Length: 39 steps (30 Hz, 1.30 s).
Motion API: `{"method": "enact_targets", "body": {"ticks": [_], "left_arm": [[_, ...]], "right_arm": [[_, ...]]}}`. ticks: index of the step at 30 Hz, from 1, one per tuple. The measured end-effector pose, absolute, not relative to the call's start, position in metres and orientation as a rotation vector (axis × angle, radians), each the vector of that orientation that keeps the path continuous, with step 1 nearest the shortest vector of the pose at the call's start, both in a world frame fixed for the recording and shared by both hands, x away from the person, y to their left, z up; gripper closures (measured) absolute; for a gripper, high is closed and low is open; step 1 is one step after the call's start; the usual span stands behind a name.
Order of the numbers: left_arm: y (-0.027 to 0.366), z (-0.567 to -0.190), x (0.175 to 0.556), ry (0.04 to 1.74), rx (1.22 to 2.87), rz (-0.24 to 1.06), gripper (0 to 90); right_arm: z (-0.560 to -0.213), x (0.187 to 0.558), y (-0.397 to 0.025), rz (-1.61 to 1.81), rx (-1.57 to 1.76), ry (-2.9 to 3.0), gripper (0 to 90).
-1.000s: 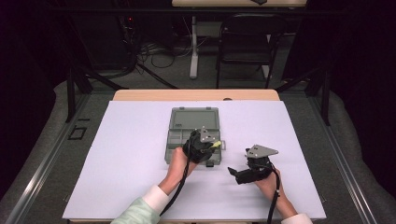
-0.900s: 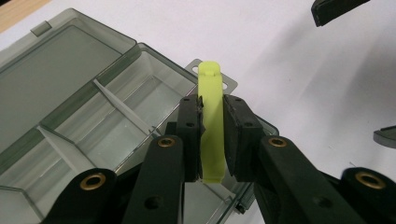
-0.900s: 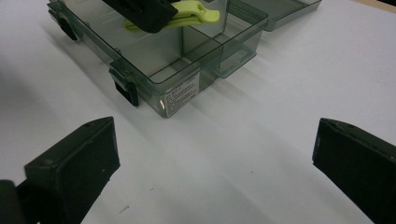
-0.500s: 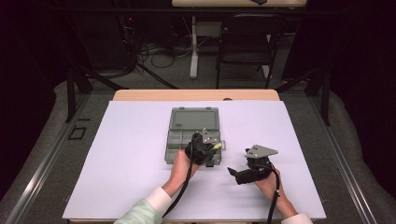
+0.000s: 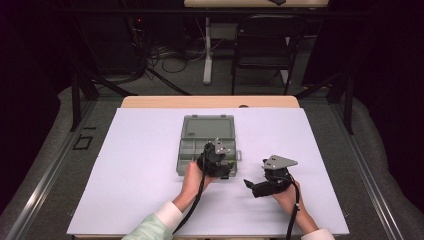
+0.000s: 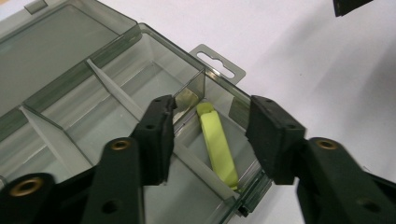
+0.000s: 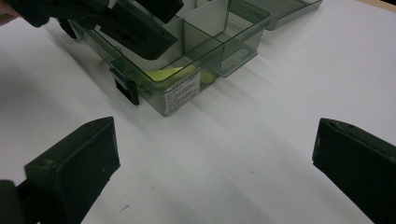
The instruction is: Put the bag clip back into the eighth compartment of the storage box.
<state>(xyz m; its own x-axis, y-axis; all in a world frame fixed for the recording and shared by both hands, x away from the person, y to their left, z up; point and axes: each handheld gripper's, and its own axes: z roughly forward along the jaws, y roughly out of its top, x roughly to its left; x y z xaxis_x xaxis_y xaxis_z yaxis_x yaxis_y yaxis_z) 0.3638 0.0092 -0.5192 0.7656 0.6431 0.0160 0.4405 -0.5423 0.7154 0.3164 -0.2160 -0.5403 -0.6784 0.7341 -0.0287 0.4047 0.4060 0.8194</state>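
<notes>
A clear grey compartment box (image 5: 199,144) lies open on the white table, its lid (image 5: 208,127) folded back on the far side. A yellow-green strip (image 6: 217,145) lies in the box's near right corner compartment and also shows through the wall (image 7: 172,73). My left gripper (image 6: 211,136) hangs open over that compartment, one finger (image 6: 158,135) on each side of the strip and neither touching it. In the high view the left gripper (image 5: 218,162) covers that corner. My right gripper (image 5: 254,188) rests open on the table right of the box, holding nothing.
The box has several divided compartments (image 6: 116,116), which look bare, and a hang tab (image 6: 220,65) on its end. A white sheet (image 5: 140,165) covers the table, with broad room left of the box. A chair (image 5: 265,45) and cables stand beyond the far edge.
The left gripper has edged slightly nearer over the box's near right corner. The right gripper has hardly moved.
</notes>
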Motion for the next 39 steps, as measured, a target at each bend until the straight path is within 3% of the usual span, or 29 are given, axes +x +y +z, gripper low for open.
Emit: {"method": "enact_targets", "body": {"ticks": [4, 12, 25, 39], "left_arm": [[0.011, -0.516, 0.361, 0.788, 2.245, 0.401, 34.4], [0.030, -0.508, 0.361, 0.789, 2.235, 0.402, 17.2], [0.056, -0.501, 0.360, 0.795, 2.221, 0.420, 7.1], [0.080, -0.494, 0.358, 0.798, 2.236, 0.443, 3.1]], "right_arm": [[-0.540, 0.316, -0.216, 1.170, 0.978, 2.282, 0.0], [-0.540, 0.316, -0.216, 1.178, 0.979, 2.284, 0.0], [-0.540, 0.316, -0.217, 1.208, 0.979, 2.269, 0.0], [-0.538, 0.315, -0.218, 1.227, 0.967, 2.251, 0.0]]}}
